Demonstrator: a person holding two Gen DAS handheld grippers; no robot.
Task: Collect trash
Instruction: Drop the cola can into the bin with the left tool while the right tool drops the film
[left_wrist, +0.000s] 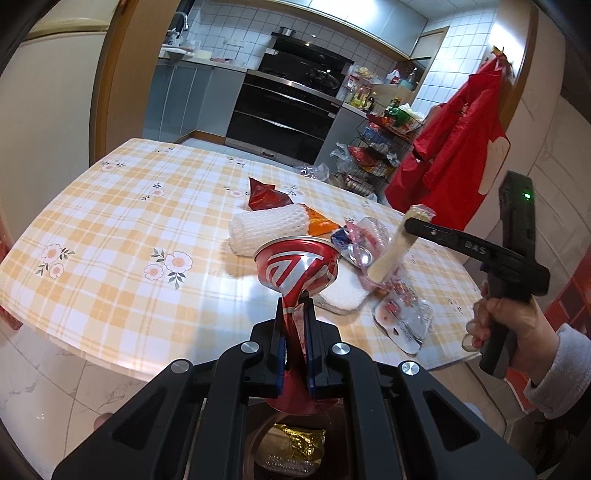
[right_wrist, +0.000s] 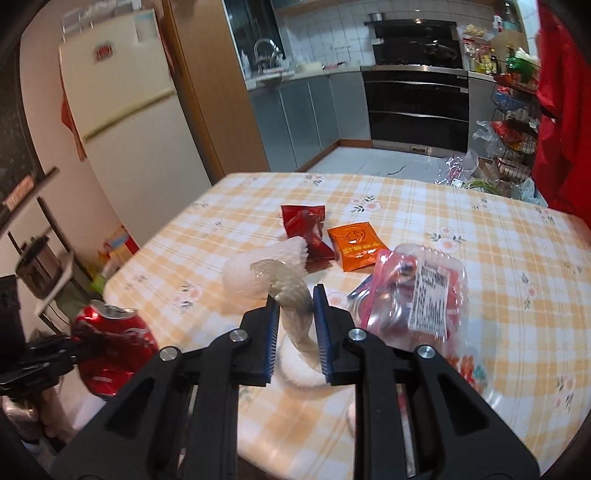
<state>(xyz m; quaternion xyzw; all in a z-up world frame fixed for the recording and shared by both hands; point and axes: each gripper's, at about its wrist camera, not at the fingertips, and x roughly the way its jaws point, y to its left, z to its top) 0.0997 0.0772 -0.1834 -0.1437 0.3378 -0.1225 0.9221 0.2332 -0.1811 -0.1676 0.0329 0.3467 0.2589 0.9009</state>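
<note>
Left wrist view: left gripper (left_wrist: 295, 317) clamps the crushed red can (left_wrist: 295, 269) at frame centre; right gripper (right_wrist: 295, 314) pinches a clear wrapper strip (right_wrist: 295, 314). Carry both steadily, without loosening.

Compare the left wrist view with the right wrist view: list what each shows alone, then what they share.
Left wrist only: a gold wrapper below the left gripper, and the right hand.

Right wrist only: a fridge.

Shared: the crushed red can clamped in the left gripper, the pale wrapper pinched in the right gripper, the orange packet, and the checked table.
</note>
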